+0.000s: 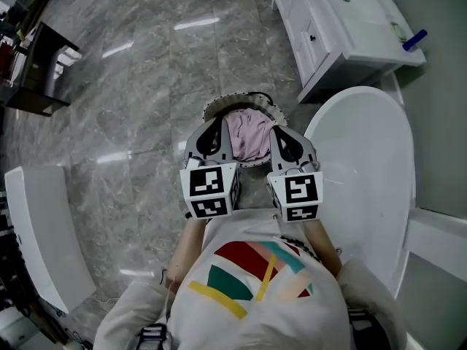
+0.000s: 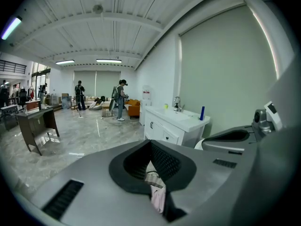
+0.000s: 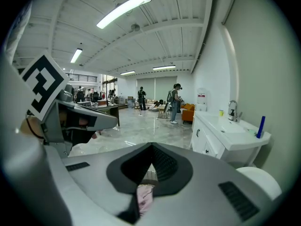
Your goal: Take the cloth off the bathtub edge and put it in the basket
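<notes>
Held the left gripper (image 1: 217,125) and the right gripper (image 1: 278,128) side by side, near each other but apart, both aimed forward and down. Pinched the pink cloth (image 1: 249,135) with both at once. In the left gripper view, had the left gripper (image 2: 151,166) pressed together on a pale fold of the cloth (image 2: 158,195), bunched in the seam between the dark pads. In the right gripper view, had the right gripper (image 3: 149,171) closed the same way on another fold of the cloth (image 3: 144,197).

Carried the bulk of the cloth between the two grippers, from the left gripper's inner side across to the right gripper's inner side. Held it over the round basket (image 1: 219,108), directly below and just ahead of both grippers' tips. Could not tell whether the cloth touched the basket's bottom or hung above it.

Had the white bathtub (image 1: 365,173) just off the right gripper's outer side, close beside the basket, with the cloth apart from its rim. Saw a white vanity cabinet (image 1: 321,35) farther ahead of the right gripper and to its right, with a blue object (image 1: 414,40) on top. Saw grey marbled floor (image 1: 146,86) ahead of the left gripper and out to its left.
</notes>
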`<state>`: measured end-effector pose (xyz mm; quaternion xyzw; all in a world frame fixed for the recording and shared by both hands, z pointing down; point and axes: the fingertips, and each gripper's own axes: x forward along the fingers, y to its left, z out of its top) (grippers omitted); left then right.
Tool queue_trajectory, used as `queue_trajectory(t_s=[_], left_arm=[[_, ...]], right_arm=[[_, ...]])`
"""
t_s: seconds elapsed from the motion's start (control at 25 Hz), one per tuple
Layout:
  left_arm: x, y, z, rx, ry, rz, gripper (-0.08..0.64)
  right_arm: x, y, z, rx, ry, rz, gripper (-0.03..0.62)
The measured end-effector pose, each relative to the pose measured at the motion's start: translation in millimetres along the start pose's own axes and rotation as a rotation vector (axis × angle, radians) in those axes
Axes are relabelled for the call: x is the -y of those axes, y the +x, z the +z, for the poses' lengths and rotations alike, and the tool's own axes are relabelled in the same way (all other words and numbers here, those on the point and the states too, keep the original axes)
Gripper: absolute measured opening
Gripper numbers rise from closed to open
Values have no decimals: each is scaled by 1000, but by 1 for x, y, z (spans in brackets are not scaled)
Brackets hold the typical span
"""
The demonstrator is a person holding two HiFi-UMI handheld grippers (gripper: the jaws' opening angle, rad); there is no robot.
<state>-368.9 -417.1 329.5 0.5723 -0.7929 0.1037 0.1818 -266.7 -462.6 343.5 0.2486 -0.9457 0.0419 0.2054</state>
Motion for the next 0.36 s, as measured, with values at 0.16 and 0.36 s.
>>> queue_trajectory(t_s=[0.16,0.36], left_arm=[[-1,4,-4,-20,-4,2,18],[-1,8,-4,-19,-1,5,18]], right_arm=[[-7,4,-2,-8,-16,29,12],[-4,9,-4,-13,-19,29,12]])
